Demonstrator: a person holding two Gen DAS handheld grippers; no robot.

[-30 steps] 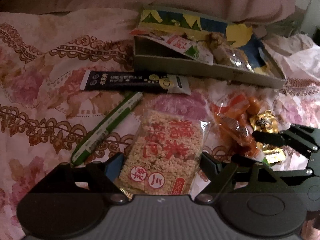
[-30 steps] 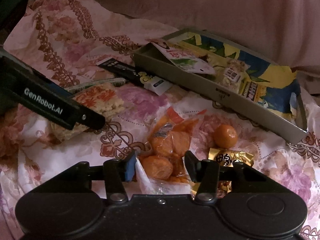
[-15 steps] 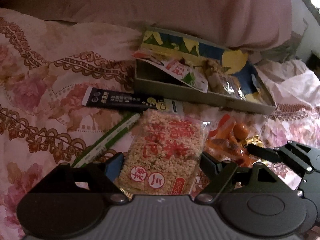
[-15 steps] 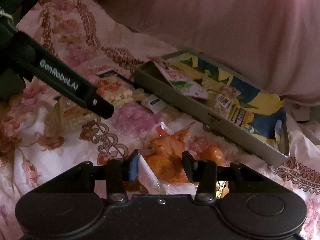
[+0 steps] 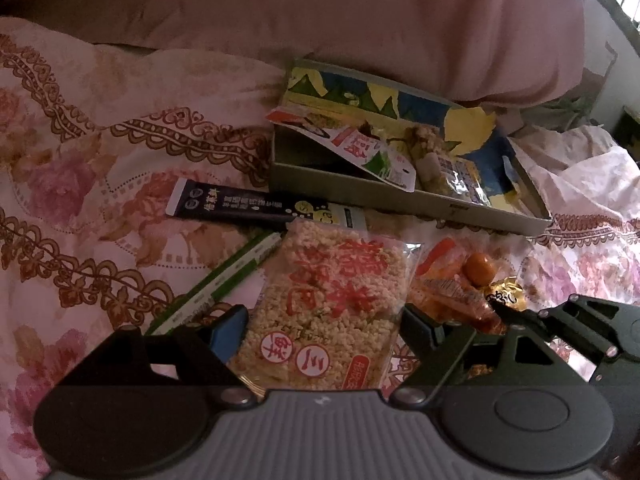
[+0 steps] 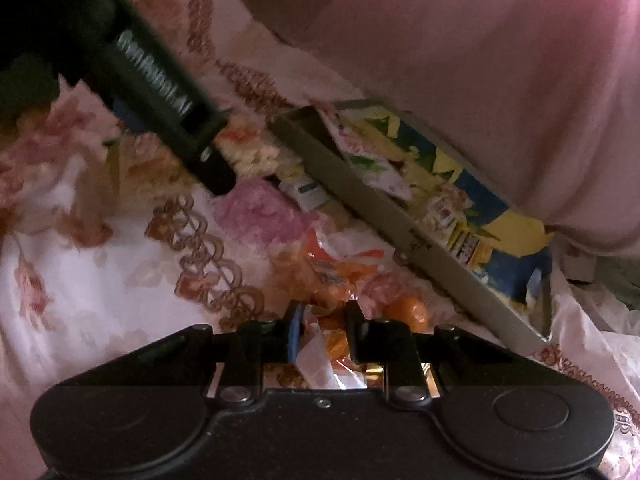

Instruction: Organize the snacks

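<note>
On a floral pink bedspread (image 5: pixel 100 168), my left claw (image 5: pixel 320 332) straddles a clear-wrapped slab of puffed rice cake with red lettering (image 5: pixel 332 308), jaws apart at its long edges; it looks light, stiff and crumbly, so I judge a gentle pinch across the width safest. My right claw (image 6: pixel 320 334) is clamped on the crinkled orange plastic bag of small round snacks (image 6: pixel 332 280), soft, slippery film best held by its gathered end. Just beyond waits the shallow grey cardboard tray with a blue-and-yellow printed lining (image 5: pixel 400 196), already holding several packets, against a pink pillow (image 5: pixel 380 20).
</note>
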